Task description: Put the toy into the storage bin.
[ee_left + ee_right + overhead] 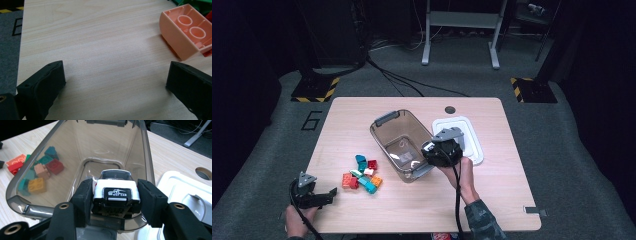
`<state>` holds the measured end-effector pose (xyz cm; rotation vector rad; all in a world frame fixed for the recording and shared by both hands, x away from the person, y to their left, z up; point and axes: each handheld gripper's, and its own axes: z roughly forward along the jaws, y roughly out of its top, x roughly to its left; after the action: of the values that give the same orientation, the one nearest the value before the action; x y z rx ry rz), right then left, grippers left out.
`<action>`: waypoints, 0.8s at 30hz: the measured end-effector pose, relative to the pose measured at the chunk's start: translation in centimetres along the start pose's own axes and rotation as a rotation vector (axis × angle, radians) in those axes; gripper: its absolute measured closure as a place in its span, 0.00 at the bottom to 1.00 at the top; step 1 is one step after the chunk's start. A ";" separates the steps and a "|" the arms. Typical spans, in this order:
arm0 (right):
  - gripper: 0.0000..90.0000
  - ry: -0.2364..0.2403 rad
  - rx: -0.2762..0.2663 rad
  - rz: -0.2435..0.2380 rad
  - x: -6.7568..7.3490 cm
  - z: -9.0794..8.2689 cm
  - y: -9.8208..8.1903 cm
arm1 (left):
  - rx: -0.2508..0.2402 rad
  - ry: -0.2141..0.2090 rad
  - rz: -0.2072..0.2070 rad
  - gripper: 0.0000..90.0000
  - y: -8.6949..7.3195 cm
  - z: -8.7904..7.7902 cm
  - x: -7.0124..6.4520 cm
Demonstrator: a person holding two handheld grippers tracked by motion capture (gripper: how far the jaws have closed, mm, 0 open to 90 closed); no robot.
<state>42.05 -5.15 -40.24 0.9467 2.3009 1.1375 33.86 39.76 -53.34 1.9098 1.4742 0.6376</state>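
A white and black toy car point(115, 191) is clamped between the jaws of my right gripper point(115, 195), which is shut on it. The car hangs nose-down over the near end of a clear smoky plastic bin point(75, 152). In the high view the right gripper point(441, 150) hovers at the bin's point(387, 131) near right corner. My left gripper point(329, 194) rests open near the table's front left edge, pointing right toward a pile of coloured bricks point(362, 175). Its jaws stand wide over bare wood, with a peach brick point(185, 32) lying on its side ahead.
A white lid point(472, 142) lies flat to the right of the bin. The bricks show through the bin's wall point(37, 175) in the right gripper view. A round hole point(450, 109) sits near the table's far edge. Bare wood spreads along the front right.
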 end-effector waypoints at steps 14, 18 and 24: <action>0.27 -0.027 -0.023 0.013 0.3 -1.7 0.2 | 0.000 0.000 -0.002 0.02 0.0 0.0 0.0; 0.20 -0.032 -0.053 0.033 -0.3 -2.7 -0.3 | -0.001 -0.001 -0.002 0.02 0.0 0.0 0.0; 0.16 -0.063 -0.058 0.076 -1.8 -4.2 -2.5 | -0.003 -0.001 -0.002 0.02 0.0 0.0 0.0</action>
<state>39.77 -9.82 -39.74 1.0403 2.1866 1.1813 33.86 39.76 -53.36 1.9058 1.4735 0.6372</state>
